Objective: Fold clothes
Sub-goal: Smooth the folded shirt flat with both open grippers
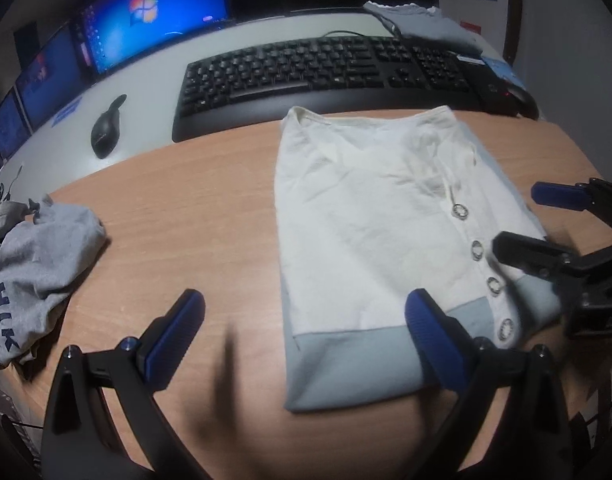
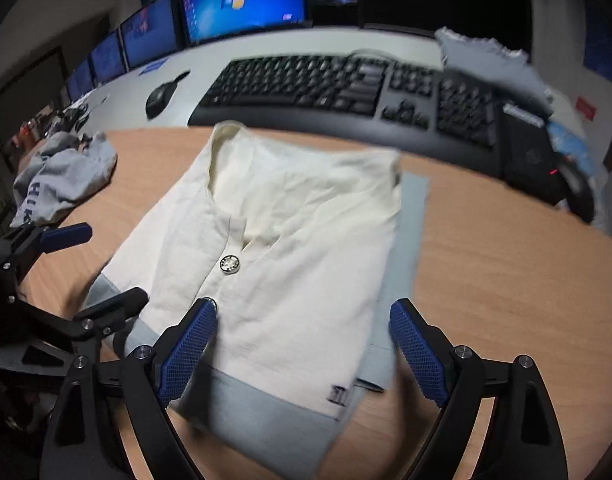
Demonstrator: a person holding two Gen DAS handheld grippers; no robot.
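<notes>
both grippers, left (image 1: 306, 336) and right (image 2: 303, 356), gape wide over the cream top's (image 1: 366, 220) blue hem at six o'clock, holding nothing, seemingly to grab it; crumpled grey shirt (image 1: 37, 272) waits at nine.

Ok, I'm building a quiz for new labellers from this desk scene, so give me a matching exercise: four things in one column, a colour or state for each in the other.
Things:
1. cream shirt
2. grey sweatshirt
3. keyboard
4. left tool

States:
A. crumpled in a heap
B. open, holding nothing
C. black, at the table's far edge
D. folded flat, buttons showing

Pairs: 1-D, 2-A, 3-C, 4-B
</notes>
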